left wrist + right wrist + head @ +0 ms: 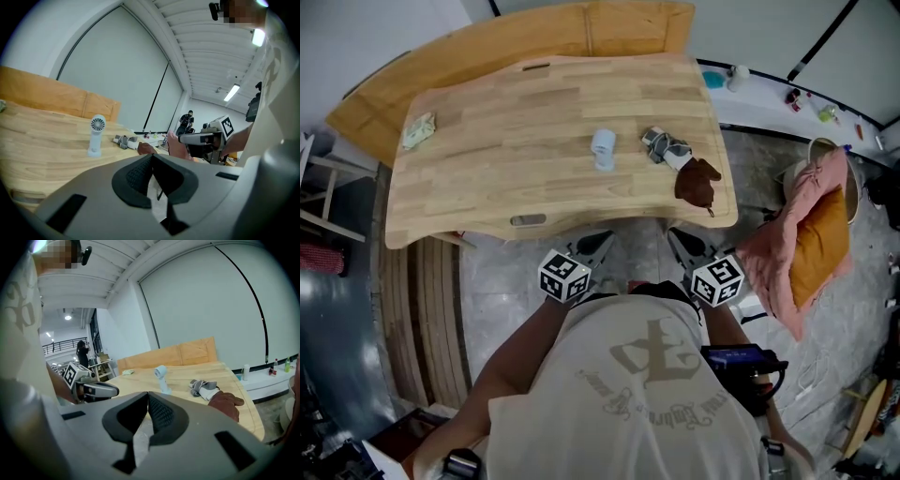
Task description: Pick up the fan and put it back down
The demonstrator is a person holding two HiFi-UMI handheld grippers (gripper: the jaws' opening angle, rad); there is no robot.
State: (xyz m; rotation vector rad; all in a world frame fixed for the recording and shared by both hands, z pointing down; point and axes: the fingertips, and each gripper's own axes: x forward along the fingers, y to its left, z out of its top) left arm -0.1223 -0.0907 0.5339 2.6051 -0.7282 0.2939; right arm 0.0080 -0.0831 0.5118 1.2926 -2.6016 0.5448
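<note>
A small pale-blue hand fan (603,148) stands upright on its base near the middle of the wooden table (487,169). It also shows in the left gripper view as the fan (96,135) and in the right gripper view as the fan (161,378). Both grippers hover side by side off the table's front edge, well short of the fan. My left gripper (602,240) is shut with nothing in it, pads meeting at the tip (152,157). My right gripper (680,236) is likewise shut and empty (148,396).
A grey-white glove (664,146) and a brown glove (697,182) lie right of the fan. A greenish rag (418,130) sits at the far left corner. A basket with pink cloth and an orange cushion (814,234) stands to the right. A wooden board (487,47) leans behind the table.
</note>
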